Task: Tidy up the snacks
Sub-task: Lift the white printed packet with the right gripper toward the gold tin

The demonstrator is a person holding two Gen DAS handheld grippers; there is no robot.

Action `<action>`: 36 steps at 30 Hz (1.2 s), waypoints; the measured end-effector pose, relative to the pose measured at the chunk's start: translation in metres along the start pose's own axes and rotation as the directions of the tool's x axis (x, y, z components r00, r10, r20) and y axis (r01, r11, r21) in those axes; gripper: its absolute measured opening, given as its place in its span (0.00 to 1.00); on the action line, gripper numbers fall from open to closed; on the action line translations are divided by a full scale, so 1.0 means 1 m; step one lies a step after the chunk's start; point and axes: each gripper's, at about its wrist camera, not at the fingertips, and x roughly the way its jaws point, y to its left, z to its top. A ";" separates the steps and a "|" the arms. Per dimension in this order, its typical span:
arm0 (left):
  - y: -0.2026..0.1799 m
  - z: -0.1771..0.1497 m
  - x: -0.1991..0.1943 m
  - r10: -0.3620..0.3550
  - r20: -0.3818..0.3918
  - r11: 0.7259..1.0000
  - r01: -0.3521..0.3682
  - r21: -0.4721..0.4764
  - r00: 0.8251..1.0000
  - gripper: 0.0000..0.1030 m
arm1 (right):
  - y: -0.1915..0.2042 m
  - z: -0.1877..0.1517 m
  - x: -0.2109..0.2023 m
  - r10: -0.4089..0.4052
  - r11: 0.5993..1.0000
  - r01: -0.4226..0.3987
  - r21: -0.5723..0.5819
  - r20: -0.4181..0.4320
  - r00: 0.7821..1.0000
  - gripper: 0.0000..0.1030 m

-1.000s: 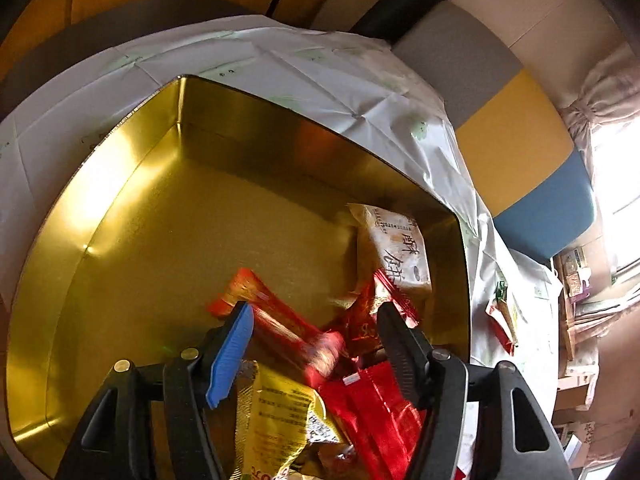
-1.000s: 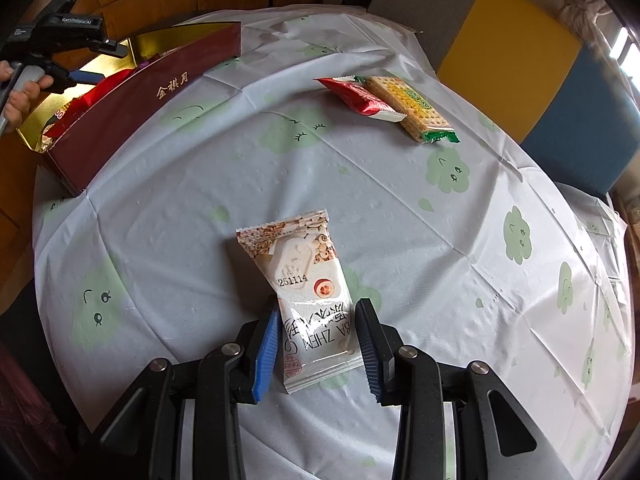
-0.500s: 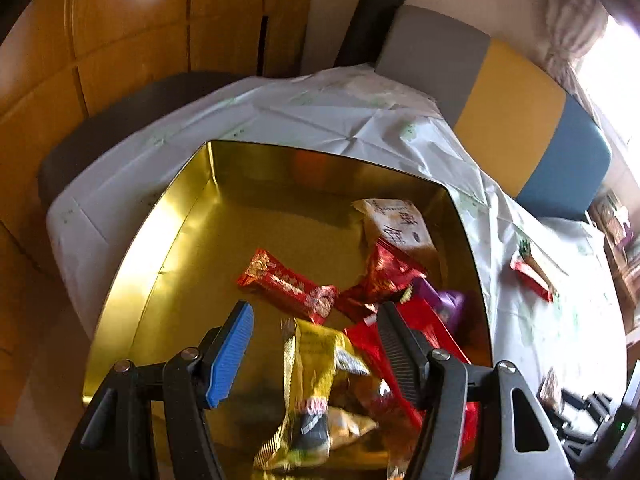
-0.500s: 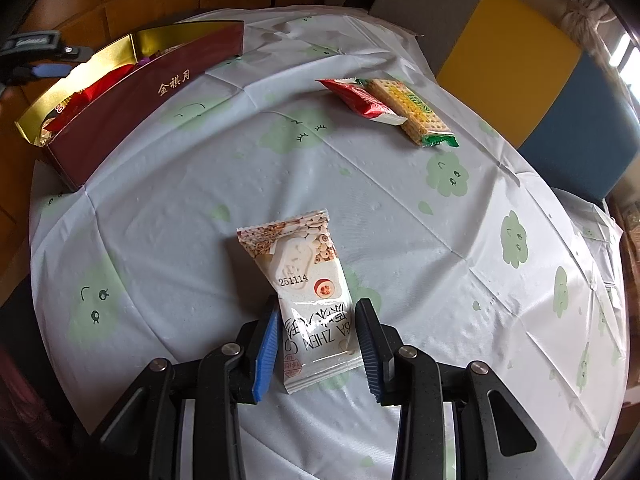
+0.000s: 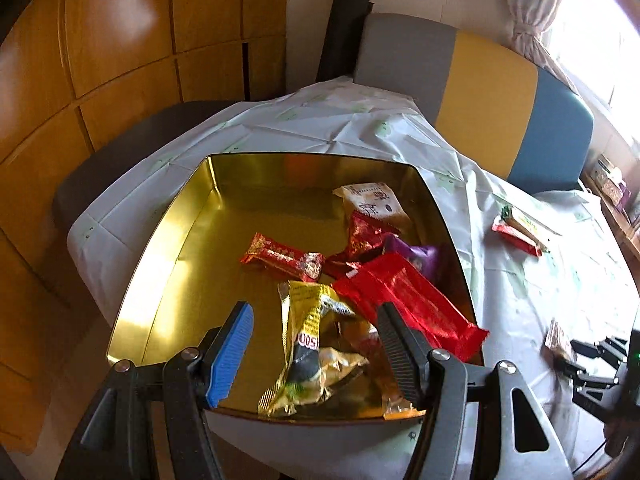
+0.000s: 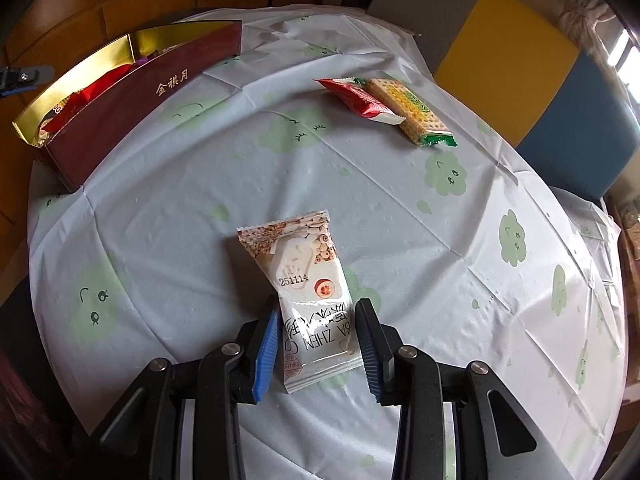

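tin [image 5: 168, 264] left half: bare | right half: wrappers [image 5: 392, 280] piled | cloth [image 6: 400, 220] mid-table: open

Wood-panelled wall [image 5: 120, 48]; grey, yellow and blue bench back [image 5: 492, 92]; bright curtained window [image 5: 588, 32].

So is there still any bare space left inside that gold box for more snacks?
Yes. The gold box is bare along its left wall and far wall, up to the small red bar. Its right and near parts are crowded: the yellow packet, long red packet, purple wrapper and white packet overlap there.
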 end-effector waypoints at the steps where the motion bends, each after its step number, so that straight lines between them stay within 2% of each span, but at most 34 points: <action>1: 0.000 -0.002 -0.001 -0.003 -0.003 1.000 0.003 0.002 1.000 0.63 | 0.000 0.000 0.000 -0.002 1.000 0.002 -0.002 0.001 1.000 0.36; 13: 0.000 -0.015 -0.002 -0.004 -0.012 1.000 0.004 0.006 1.000 0.63 | 0.001 -0.001 -0.002 -0.006 1.000 0.006 -0.005 0.004 1.000 0.35; 25: 0.009 -0.019 -0.006 -0.008 -0.004 1.000 0.008 0.007 1.000 0.63 | -0.004 -0.001 0.001 0.023 0.998 -0.023 0.060 0.000 1.000 0.35; 32: 0.013 -0.019 -0.011 -0.006 0.024 1.000 0.006 0.020 1.000 0.63 | -0.002 0.013 0.001 -0.006 0.995 0.013 0.100 -0.070 0.998 0.33; 36: 0.016 -0.018 -0.012 -0.016 0.030 1.000 0.015 0.011 0.999 0.63 | 0.003 0.028 -0.006 0.013 0.988 -0.004 0.156 -0.057 0.998 0.33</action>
